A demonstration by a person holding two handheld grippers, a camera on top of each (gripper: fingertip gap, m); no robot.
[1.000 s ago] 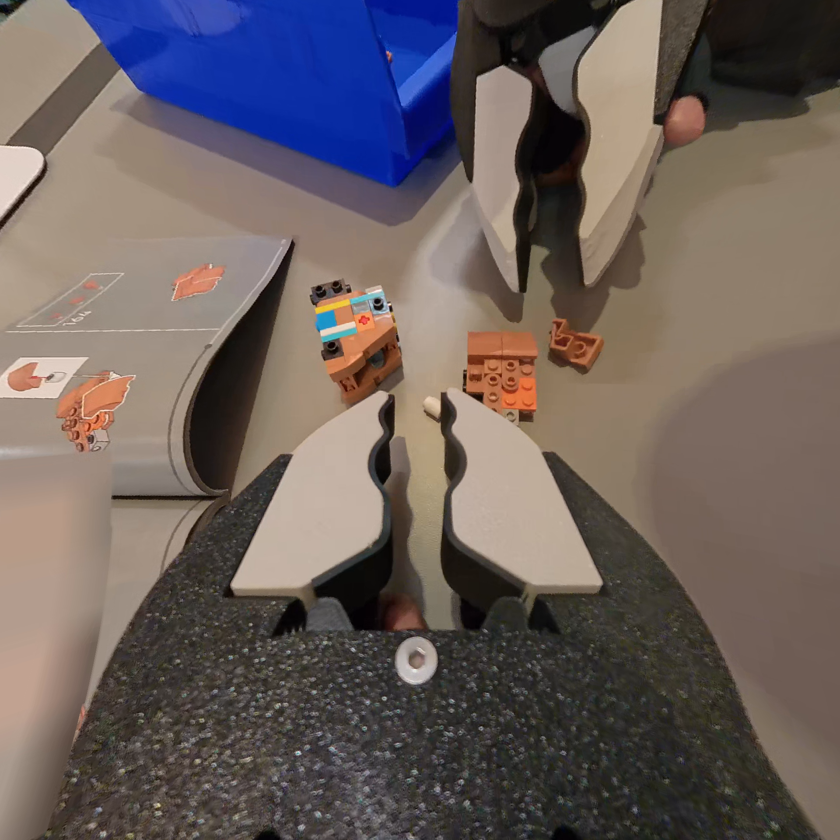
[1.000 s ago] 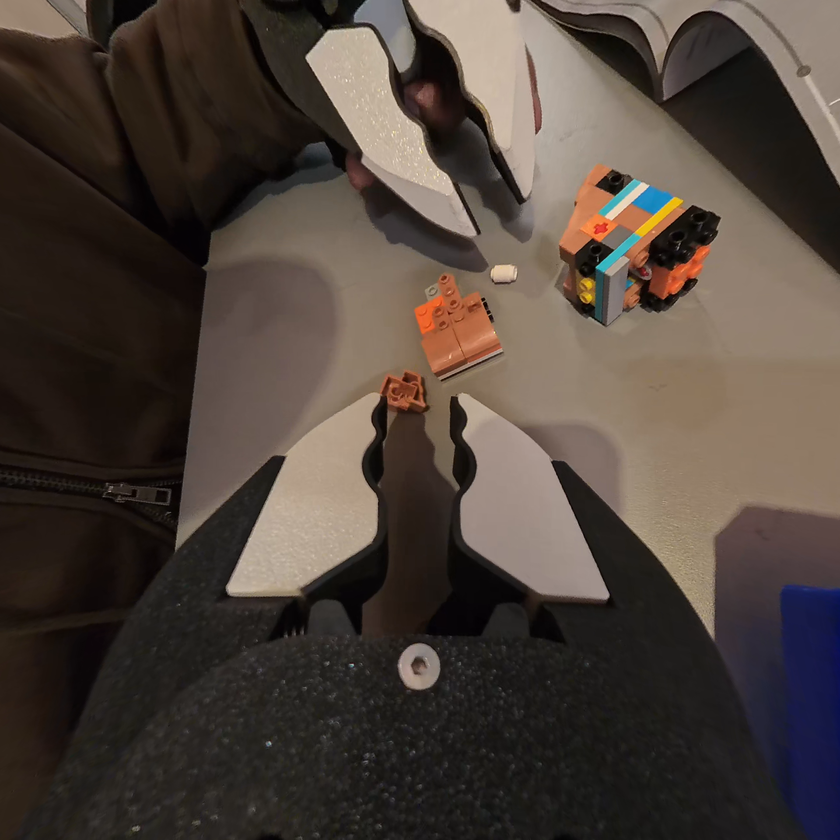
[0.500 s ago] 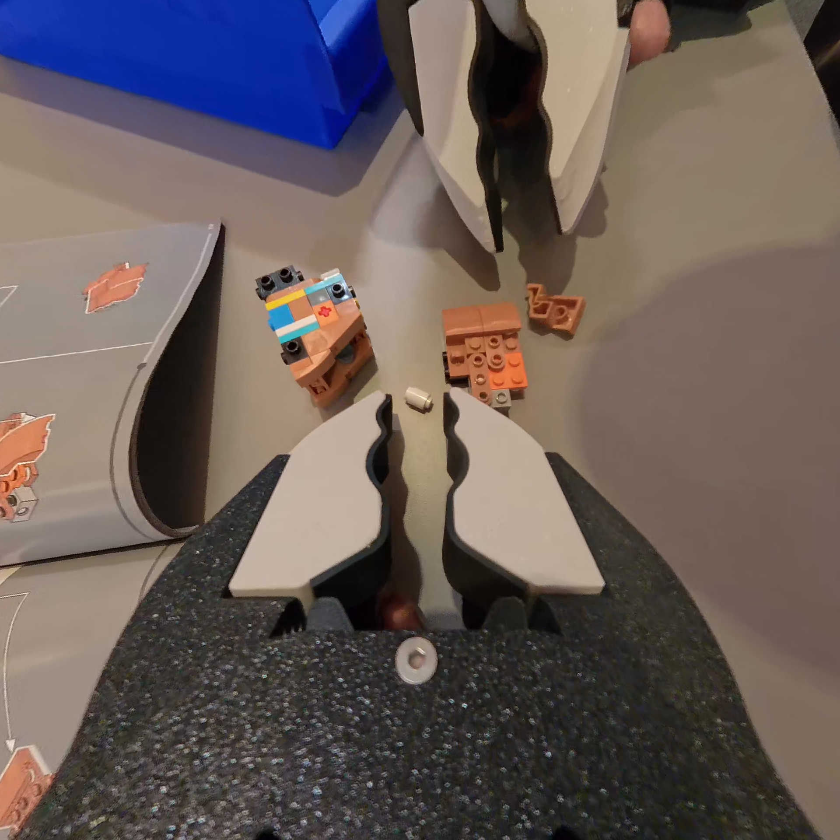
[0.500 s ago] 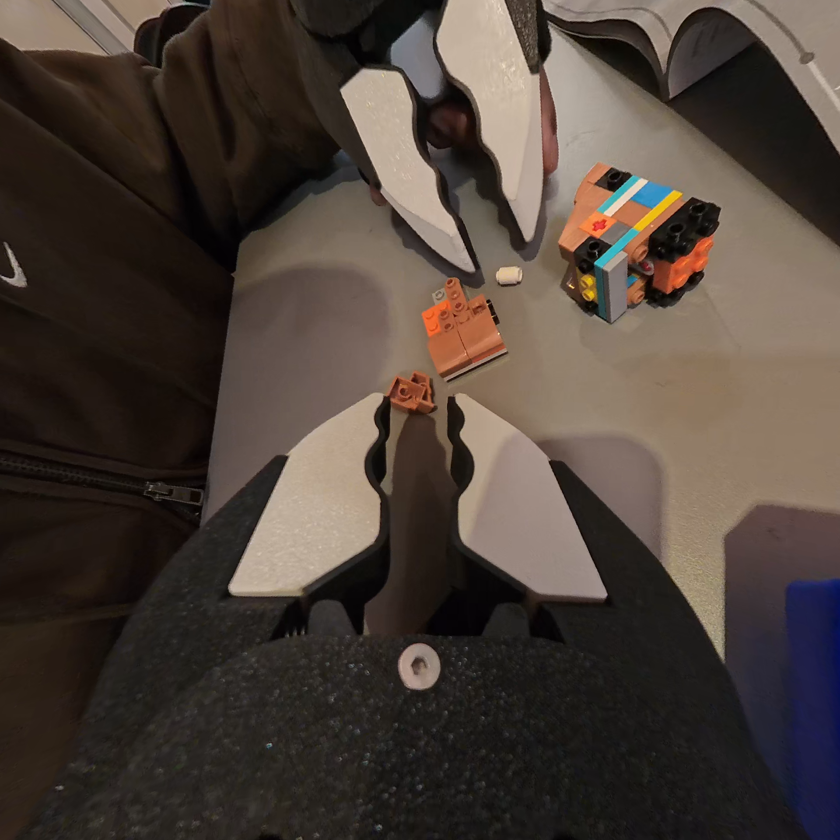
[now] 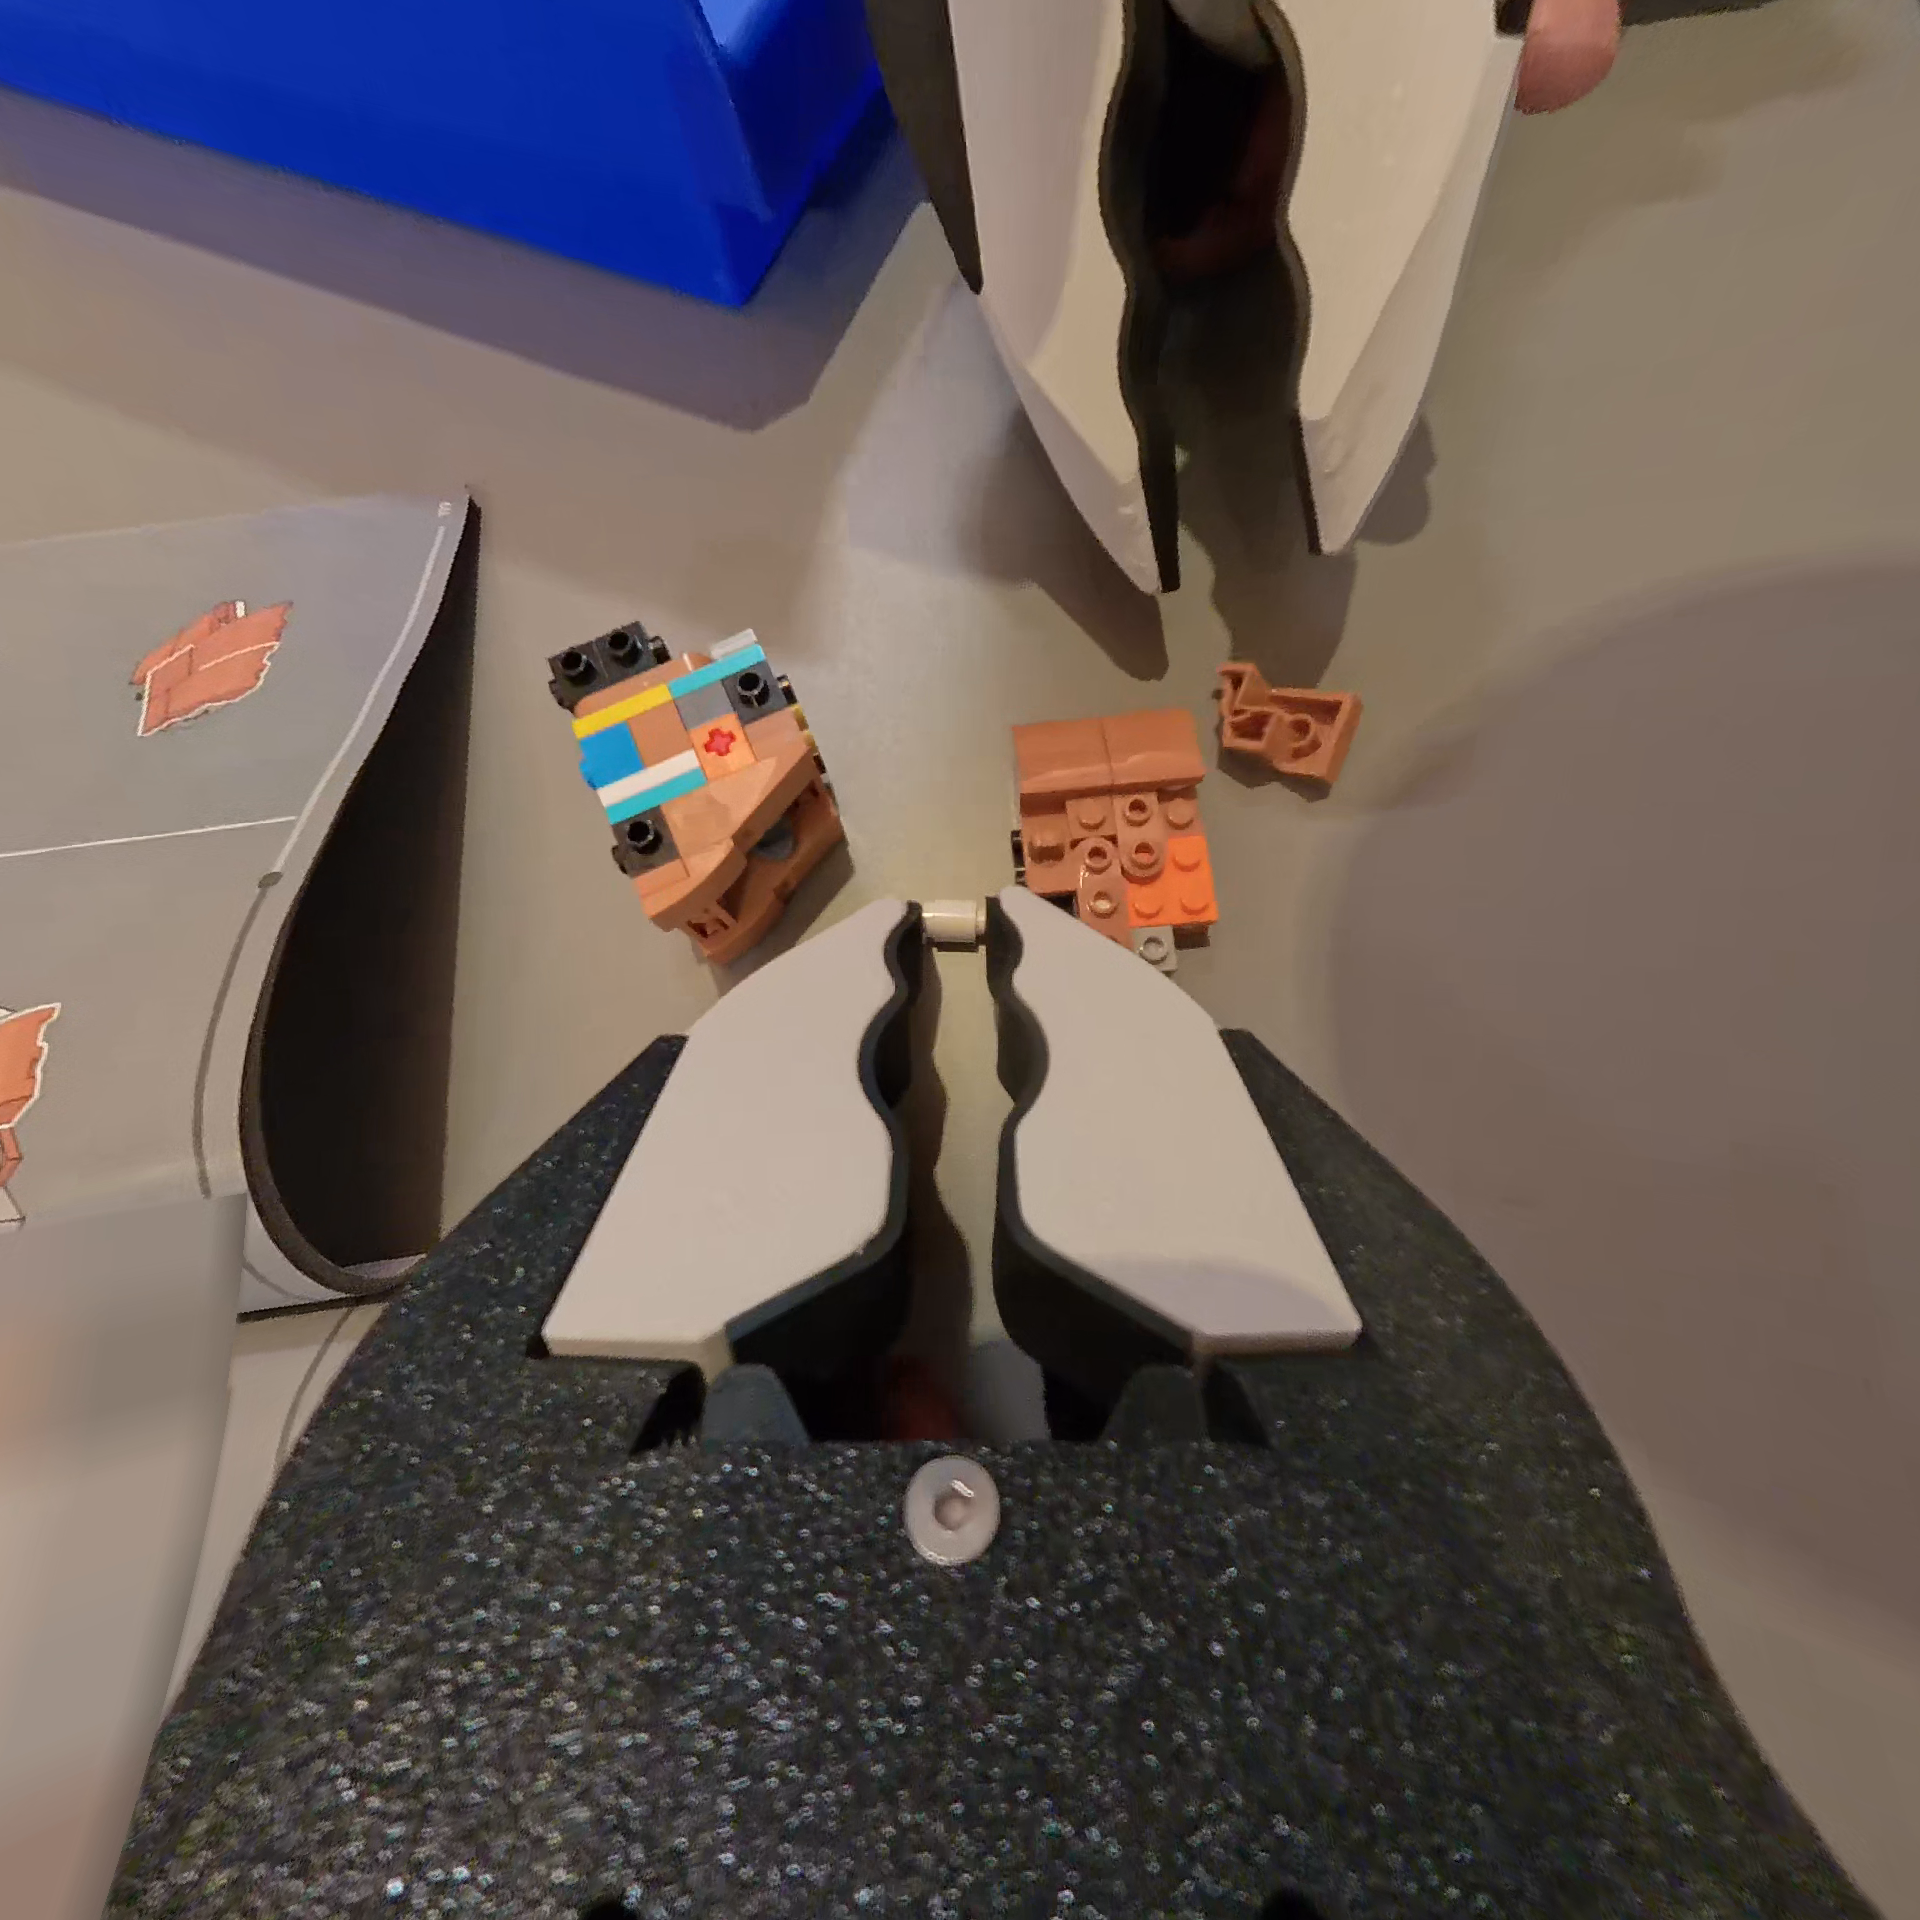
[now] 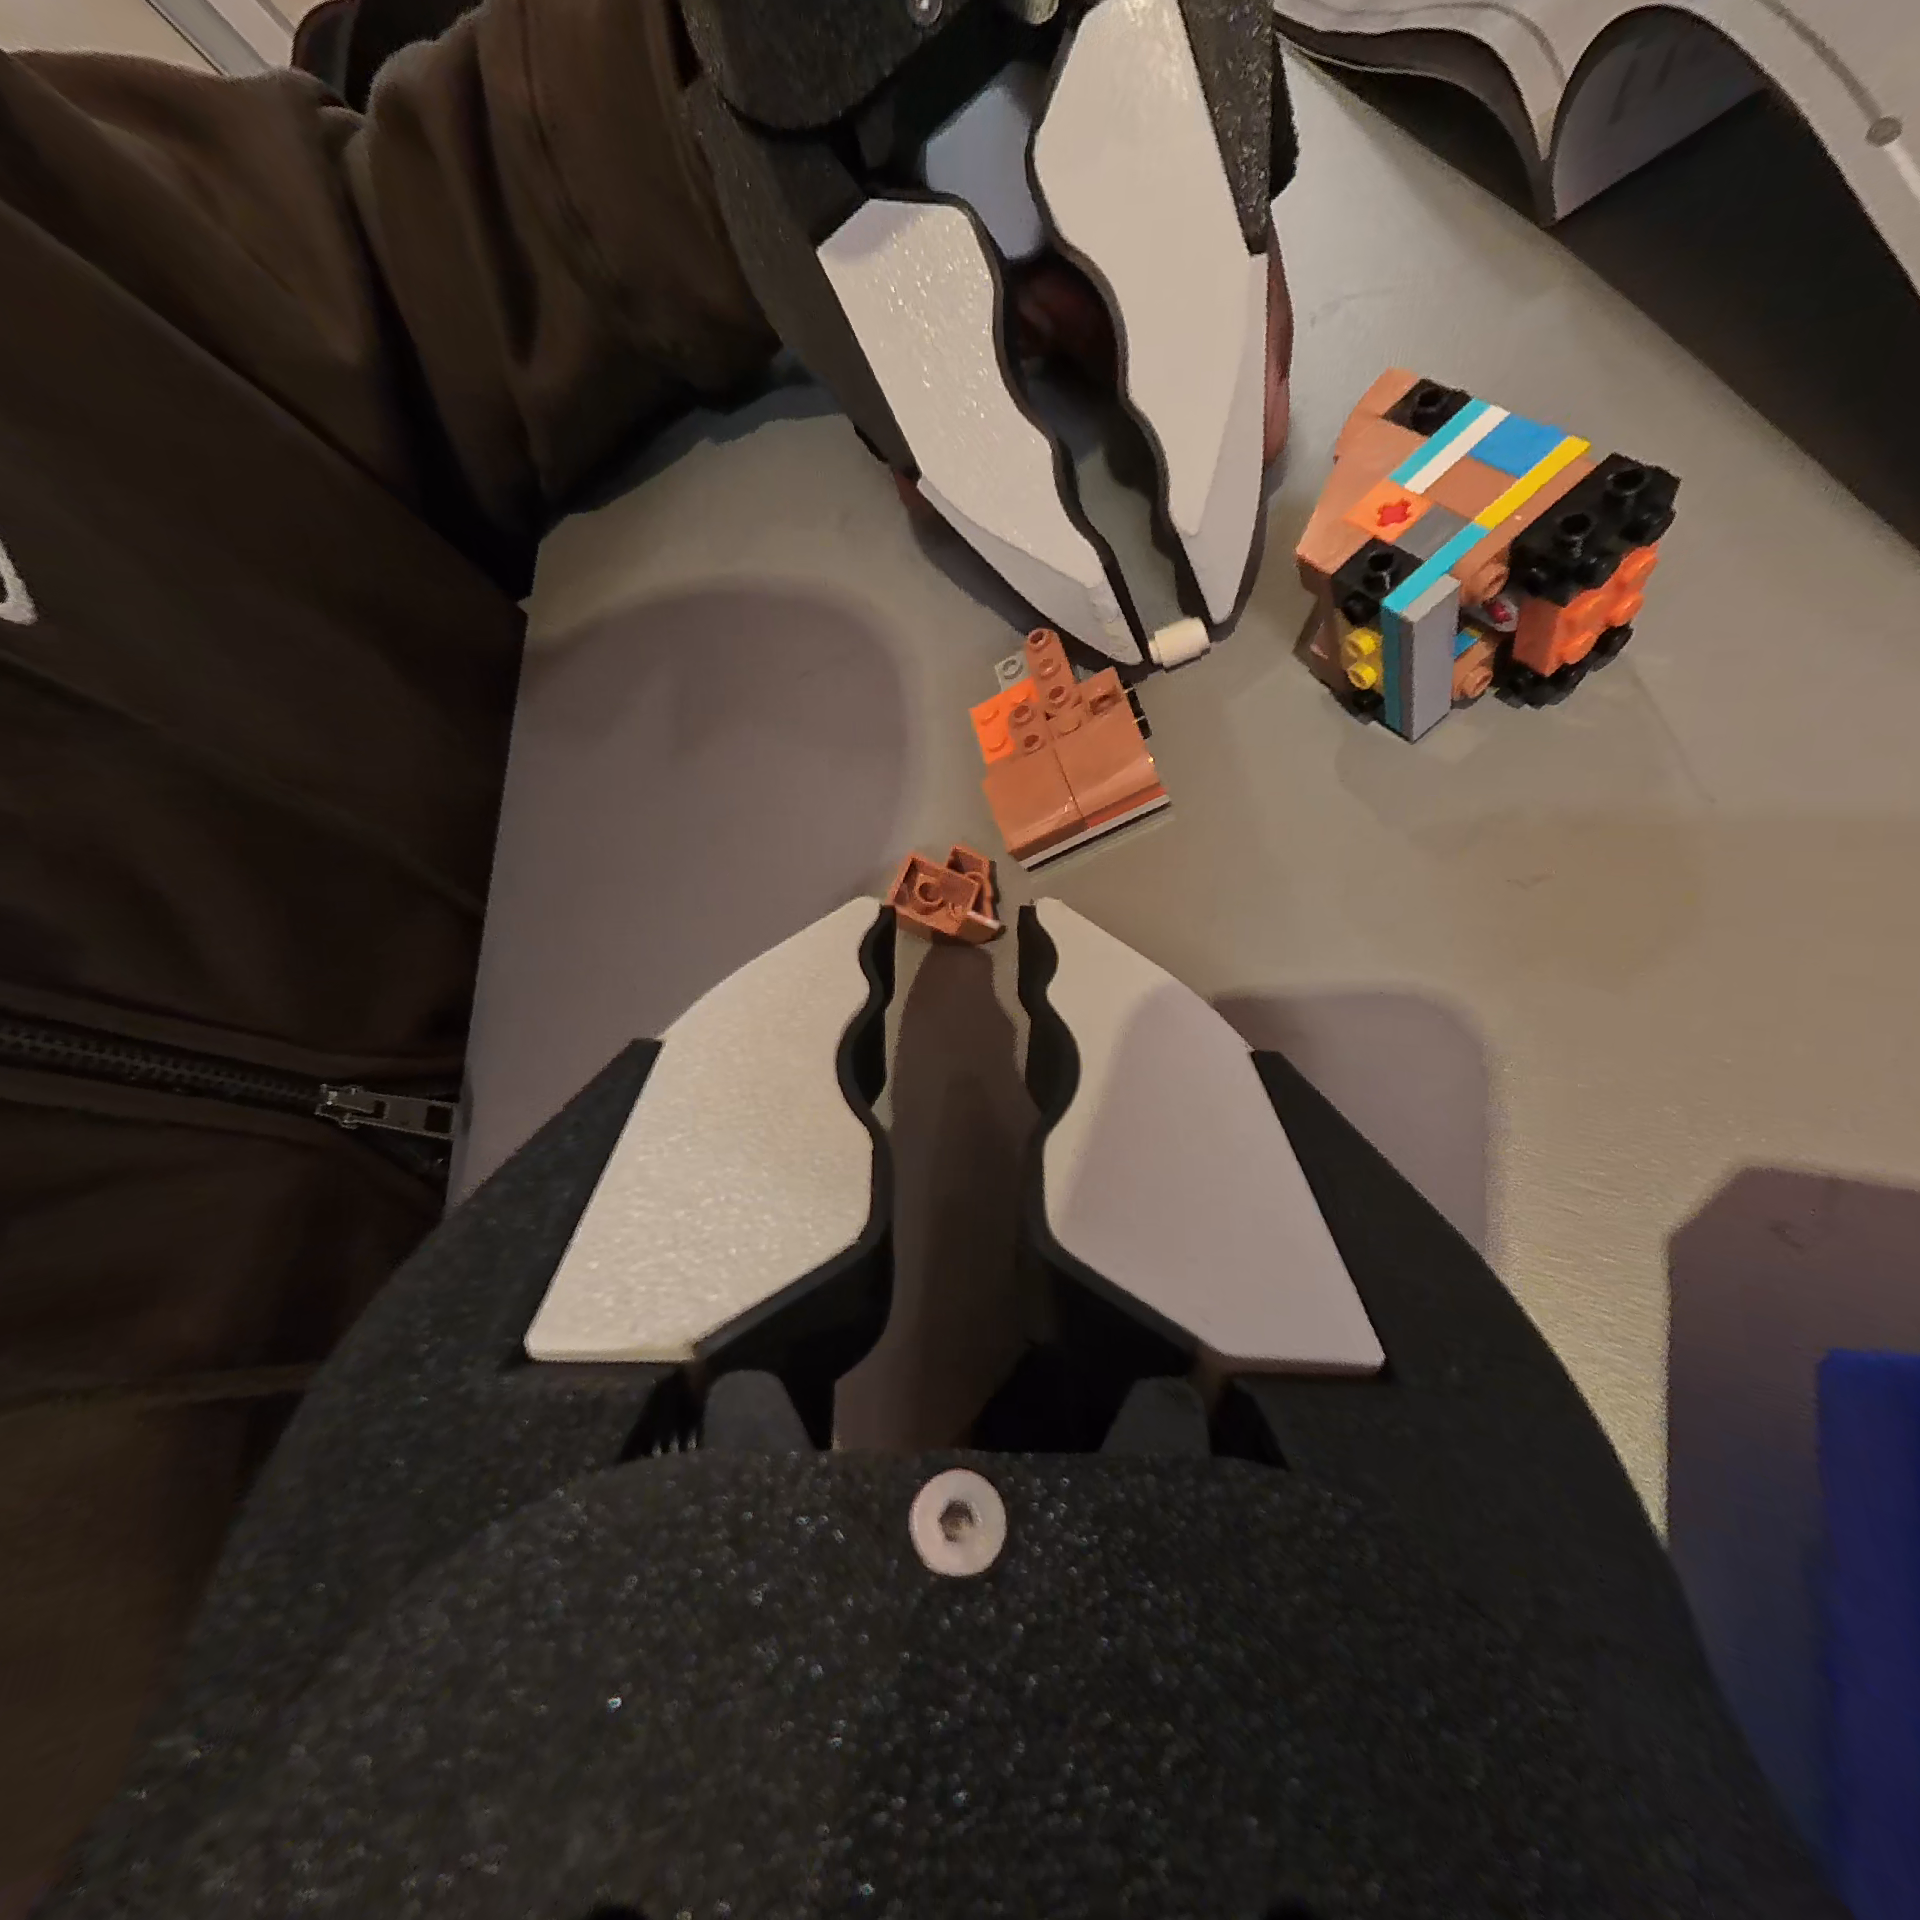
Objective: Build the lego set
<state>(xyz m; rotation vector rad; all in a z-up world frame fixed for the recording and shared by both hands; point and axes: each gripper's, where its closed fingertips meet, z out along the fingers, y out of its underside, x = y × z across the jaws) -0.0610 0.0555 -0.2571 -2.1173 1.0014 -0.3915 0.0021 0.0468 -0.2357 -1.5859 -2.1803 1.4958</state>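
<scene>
Since a second ago the left gripper (image 5: 957, 923) has come forward and narrowed, and its tips now pinch the small white round piece (image 5: 956, 924) that lay loose on the table ahead of it; the right wrist view shows the same piece (image 6: 1178, 644) caught between those tips. The fingers (image 5: 748, 1132) are smooth pale grey plates with wavy black inner edges, set in a grainy black speckled body. The right gripper (image 6: 956, 914) stands part open, holding nothing, with the little brown bracket piece (image 6: 943, 899) just beyond its tips, nearer the left one. Between the two grippers sits a flat brown and orange studded sub-assembly (image 5: 1117, 816), just beside the pinched piece. The blocky main model (image 5: 696, 790), brown with blue, yellow, white and black bricks, rests to the other side. The table (image 5: 1558, 935) is matte grey; an open instruction booklet (image 5: 208, 831) curls at its edge and a glossy blue bin (image 5: 468, 125) stands behind.
</scene>
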